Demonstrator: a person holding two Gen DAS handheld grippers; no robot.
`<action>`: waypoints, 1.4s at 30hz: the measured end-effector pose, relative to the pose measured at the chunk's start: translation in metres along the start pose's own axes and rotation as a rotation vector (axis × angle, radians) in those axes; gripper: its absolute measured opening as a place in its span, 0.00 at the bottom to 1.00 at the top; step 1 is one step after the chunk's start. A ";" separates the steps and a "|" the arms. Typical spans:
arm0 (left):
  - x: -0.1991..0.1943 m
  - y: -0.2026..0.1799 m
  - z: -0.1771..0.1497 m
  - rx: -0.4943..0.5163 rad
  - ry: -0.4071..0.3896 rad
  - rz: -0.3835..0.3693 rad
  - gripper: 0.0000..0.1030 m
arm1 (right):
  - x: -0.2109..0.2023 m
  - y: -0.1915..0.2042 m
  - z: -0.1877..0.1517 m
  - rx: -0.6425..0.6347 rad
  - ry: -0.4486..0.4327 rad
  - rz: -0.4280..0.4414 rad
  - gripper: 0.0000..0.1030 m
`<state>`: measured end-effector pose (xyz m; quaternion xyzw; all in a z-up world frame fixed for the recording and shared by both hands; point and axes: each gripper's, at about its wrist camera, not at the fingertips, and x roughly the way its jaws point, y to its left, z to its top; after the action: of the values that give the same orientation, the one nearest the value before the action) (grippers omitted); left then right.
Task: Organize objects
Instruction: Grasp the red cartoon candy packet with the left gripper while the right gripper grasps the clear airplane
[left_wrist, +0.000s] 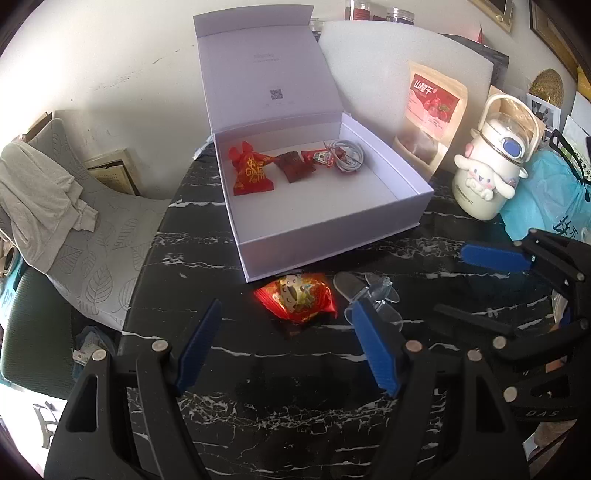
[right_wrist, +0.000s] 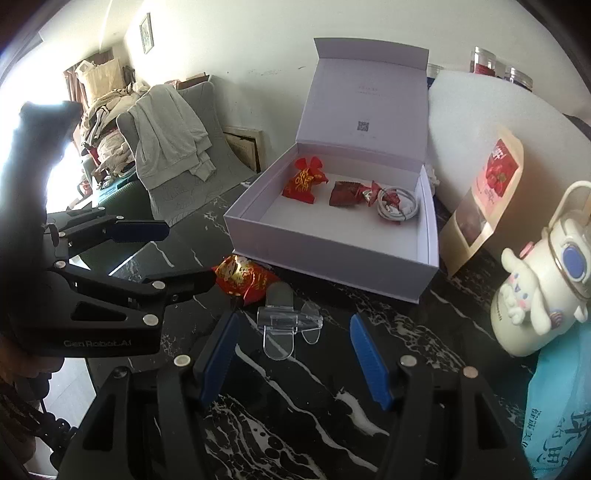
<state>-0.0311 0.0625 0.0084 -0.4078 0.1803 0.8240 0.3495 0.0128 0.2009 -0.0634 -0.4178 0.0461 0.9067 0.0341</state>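
An open white box stands on the black marble table, its lid upright. Inside lie a red candy bag, a brown packet, a small red packet and a coiled white cable. In front of the box a red snack packet lies beside a clear plastic clip. My left gripper is open just short of the red packet. My right gripper is open, with the clear clip at its fingertips. Each gripper shows in the other view, right gripper and left gripper.
Right of the box stand a snack pouch, a white cartoon-dog bottle and a blue plastic bag. A white foam board leans behind. A chair with a grey garment sits past the table's left edge.
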 end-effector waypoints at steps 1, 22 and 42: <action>0.002 0.000 -0.001 0.001 -0.005 -0.005 0.70 | 0.004 0.000 -0.001 0.001 0.008 0.006 0.62; 0.046 0.036 -0.010 -0.060 0.080 -0.028 0.70 | 0.078 -0.001 -0.002 0.011 0.130 0.063 0.73; 0.068 0.014 0.007 -0.025 0.108 -0.116 0.75 | 0.083 -0.029 -0.013 0.033 0.132 0.008 0.59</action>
<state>-0.0739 0.0857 -0.0417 -0.4659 0.1649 0.7814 0.3811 -0.0284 0.2301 -0.1359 -0.4758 0.0648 0.8765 0.0344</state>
